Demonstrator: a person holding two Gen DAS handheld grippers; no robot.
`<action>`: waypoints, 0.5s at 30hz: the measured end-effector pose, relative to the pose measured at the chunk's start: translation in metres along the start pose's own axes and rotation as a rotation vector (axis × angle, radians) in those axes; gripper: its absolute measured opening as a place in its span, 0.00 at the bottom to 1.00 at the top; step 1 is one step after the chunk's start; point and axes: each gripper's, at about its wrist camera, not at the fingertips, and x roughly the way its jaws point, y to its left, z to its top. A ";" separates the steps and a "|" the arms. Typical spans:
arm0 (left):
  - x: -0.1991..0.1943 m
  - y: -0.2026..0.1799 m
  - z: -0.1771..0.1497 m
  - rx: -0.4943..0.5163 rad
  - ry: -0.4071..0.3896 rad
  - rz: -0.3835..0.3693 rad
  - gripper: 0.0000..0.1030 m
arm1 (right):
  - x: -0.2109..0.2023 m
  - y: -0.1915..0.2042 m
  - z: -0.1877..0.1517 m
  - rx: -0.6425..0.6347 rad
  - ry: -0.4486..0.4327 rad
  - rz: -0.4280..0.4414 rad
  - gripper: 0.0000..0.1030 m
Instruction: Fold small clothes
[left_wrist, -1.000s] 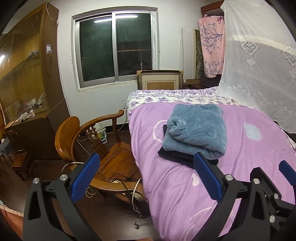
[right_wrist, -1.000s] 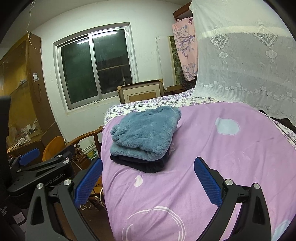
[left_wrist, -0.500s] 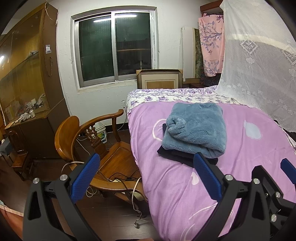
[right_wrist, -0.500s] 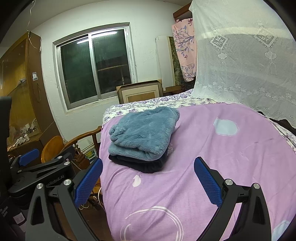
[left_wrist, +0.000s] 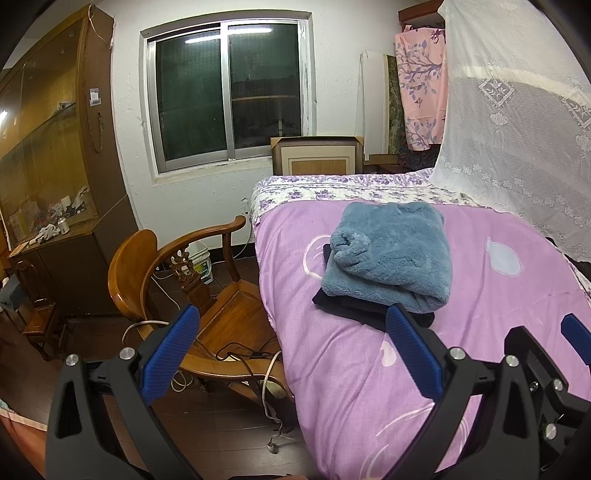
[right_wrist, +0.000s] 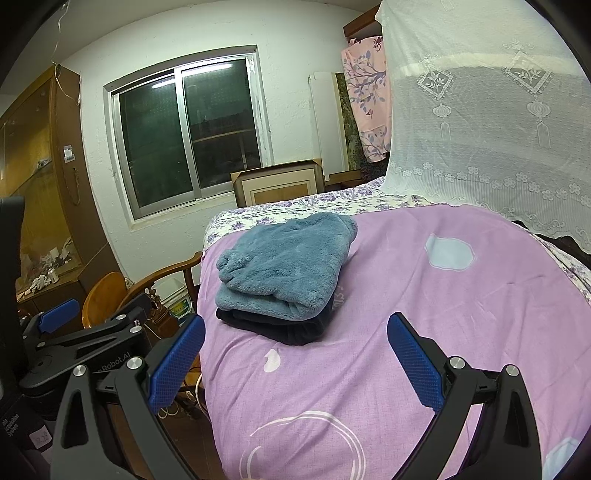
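A folded blue fleece garment (left_wrist: 391, 254) (right_wrist: 284, 266) lies on top of a folded black garment (left_wrist: 354, 304) (right_wrist: 280, 326), stacked near the left edge of the purple bed cover (left_wrist: 480, 314) (right_wrist: 424, 314). My left gripper (left_wrist: 291, 354) is open, held back from the stack with nothing between its blue pads. My right gripper (right_wrist: 295, 362) is open too, above the near part of the bed, clear of the clothes. The left gripper shows at the left edge of the right wrist view.
A wooden armchair (left_wrist: 177, 291) with cables on its seat stands beside the bed at the left. A glass-front cabinet (left_wrist: 48, 166) lines the left wall. A white lace net (right_wrist: 480, 110) hangs over the bed's right side. A window (left_wrist: 229, 92) is in the far wall.
Both views have drifted slightly back and down from the stack. The clothes have not moved and both grippers stay open.
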 end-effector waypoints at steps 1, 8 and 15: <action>0.000 0.000 0.000 0.000 0.000 0.001 0.96 | 0.000 0.000 0.000 0.000 0.000 0.000 0.97; 0.000 0.000 0.000 0.000 0.000 0.000 0.96 | 0.000 0.000 0.000 -0.001 -0.001 0.000 0.97; 0.001 0.000 0.000 0.001 0.001 -0.001 0.96 | -0.001 -0.001 0.000 -0.002 0.000 -0.001 0.97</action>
